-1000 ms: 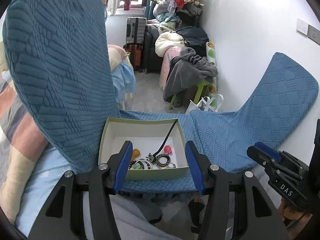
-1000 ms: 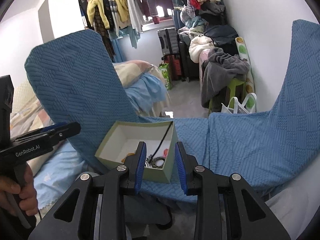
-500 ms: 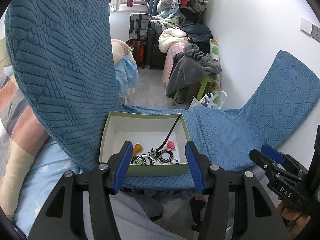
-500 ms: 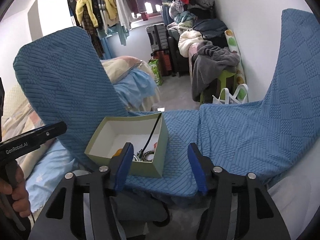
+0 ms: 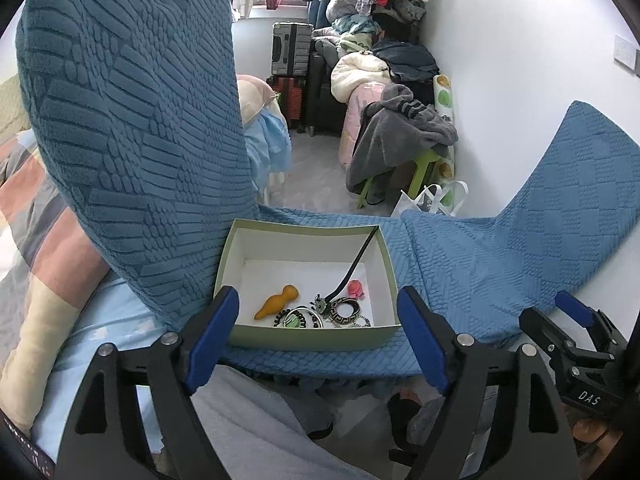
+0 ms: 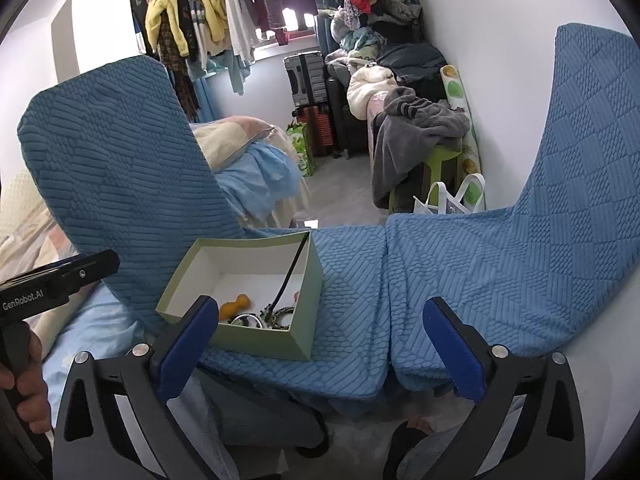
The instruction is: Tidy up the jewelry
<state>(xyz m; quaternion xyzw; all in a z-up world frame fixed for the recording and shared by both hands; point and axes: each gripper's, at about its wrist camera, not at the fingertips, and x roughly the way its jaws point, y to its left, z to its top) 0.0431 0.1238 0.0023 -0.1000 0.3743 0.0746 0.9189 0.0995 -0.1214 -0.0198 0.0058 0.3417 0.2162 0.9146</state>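
Observation:
A pale green box (image 5: 308, 342) with a white inside sits on a blue textured cloth (image 5: 472, 264). It holds an orange gourd-shaped piece (image 5: 276, 302), a pink piece (image 5: 356, 288), several black patterned bangles (image 5: 342, 312) and a black cord (image 5: 356, 260) leaning on its right wall. My left gripper (image 5: 318, 342) is open and empty, just in front of the box. My right gripper (image 6: 320, 346) is open wide and empty, in front of the box (image 6: 256, 336) and to its right.
The blue cloth (image 6: 500, 260) rises in tall folds on the left (image 5: 132, 140) and right. Bedding (image 5: 40, 240) lies at the left. Behind are floor, suitcases (image 5: 290, 50), a clothes pile (image 5: 396, 136) on a green stool and a white wall.
My right gripper has opened from nearly shut to wide open and shifted right of the box. My left gripper stayed open and drew slightly nearer over the box.

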